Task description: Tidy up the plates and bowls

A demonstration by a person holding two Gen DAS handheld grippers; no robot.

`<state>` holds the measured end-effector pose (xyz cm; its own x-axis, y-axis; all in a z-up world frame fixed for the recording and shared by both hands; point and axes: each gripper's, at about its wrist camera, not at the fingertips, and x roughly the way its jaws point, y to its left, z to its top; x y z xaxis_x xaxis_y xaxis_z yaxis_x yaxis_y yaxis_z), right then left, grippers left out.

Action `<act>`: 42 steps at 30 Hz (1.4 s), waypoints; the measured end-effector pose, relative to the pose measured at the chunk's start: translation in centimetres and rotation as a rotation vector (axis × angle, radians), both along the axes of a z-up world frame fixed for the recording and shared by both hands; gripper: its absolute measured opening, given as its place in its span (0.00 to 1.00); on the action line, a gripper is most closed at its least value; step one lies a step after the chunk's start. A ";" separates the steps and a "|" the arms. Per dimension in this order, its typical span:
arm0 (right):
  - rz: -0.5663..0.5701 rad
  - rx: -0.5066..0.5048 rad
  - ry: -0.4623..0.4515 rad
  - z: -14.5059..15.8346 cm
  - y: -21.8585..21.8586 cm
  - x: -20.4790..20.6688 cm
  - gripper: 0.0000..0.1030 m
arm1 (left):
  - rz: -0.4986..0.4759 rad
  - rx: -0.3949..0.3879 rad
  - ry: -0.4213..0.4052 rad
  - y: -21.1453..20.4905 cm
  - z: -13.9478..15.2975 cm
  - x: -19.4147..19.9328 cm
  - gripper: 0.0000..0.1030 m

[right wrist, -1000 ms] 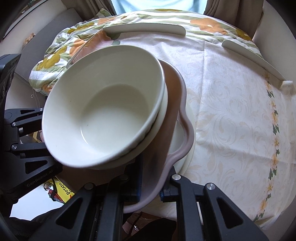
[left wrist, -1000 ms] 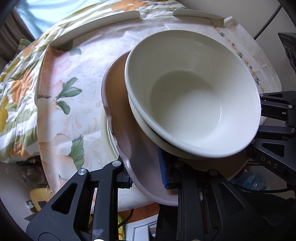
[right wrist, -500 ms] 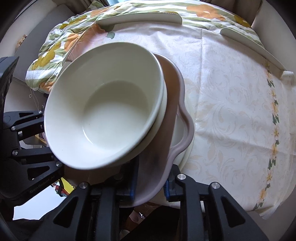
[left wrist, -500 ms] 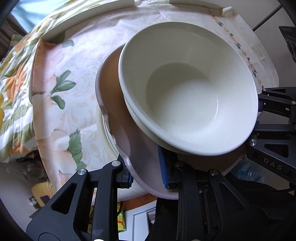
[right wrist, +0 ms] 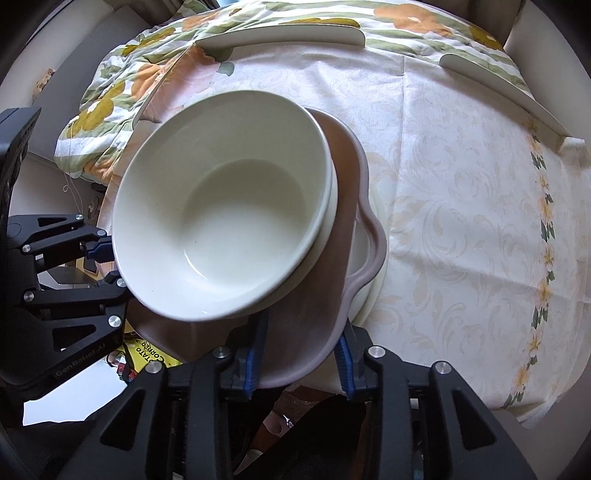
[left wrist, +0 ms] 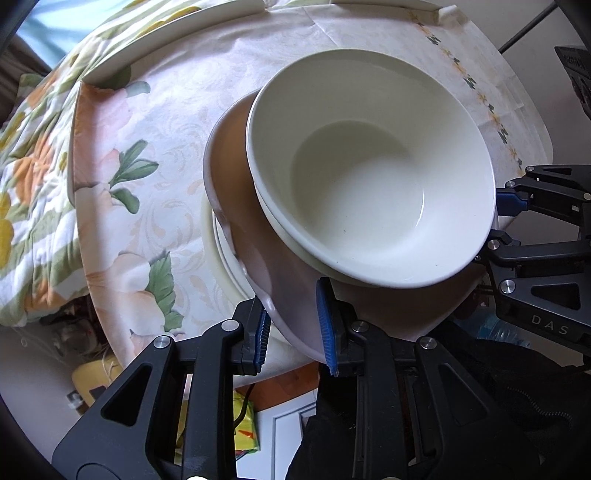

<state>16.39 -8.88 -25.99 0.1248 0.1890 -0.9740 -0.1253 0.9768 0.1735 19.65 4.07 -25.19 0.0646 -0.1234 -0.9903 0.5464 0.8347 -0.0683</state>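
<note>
Left wrist view is showing the left claw clenching the scalloped rim of the mauve plate at lower centre. Opposite, the right claw has just been opening, its pads now straddling that rim loosely. Stacked cream bowls are sitting on the plate, over a pale plate on the surface. Glazed, heavy and breakable, the stack is probably best taken by the rim. Curved white pieces are lying far off.
</note>
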 end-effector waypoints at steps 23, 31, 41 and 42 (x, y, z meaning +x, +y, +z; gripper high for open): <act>-0.055 0.045 -0.081 4.2 -1.6 -3.8 0.52 | 0.087 -0.006 -0.071 0.7 4.2 -3.3 0.69; -0.063 0.055 -0.169 6.6 -4.3 -8.2 0.53 | 0.219 -0.079 -0.159 0.3 7.3 -8.3 0.92; -0.154 0.007 -0.481 17.2 -7.7 -15.0 0.72 | 0.374 -0.215 -0.558 0.1 19.9 -16.4 0.92; -0.175 0.008 -0.532 18.7 -8.1 -15.7 0.87 | 0.377 -0.227 -0.619 0.3 21.5 -17.0 0.97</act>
<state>0.73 -17.00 -7.29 0.6291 0.1280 -0.7667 -0.0332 0.9899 0.1380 2.65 4.34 -3.73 0.6780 -0.1791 -0.7129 0.2216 0.9745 -0.0341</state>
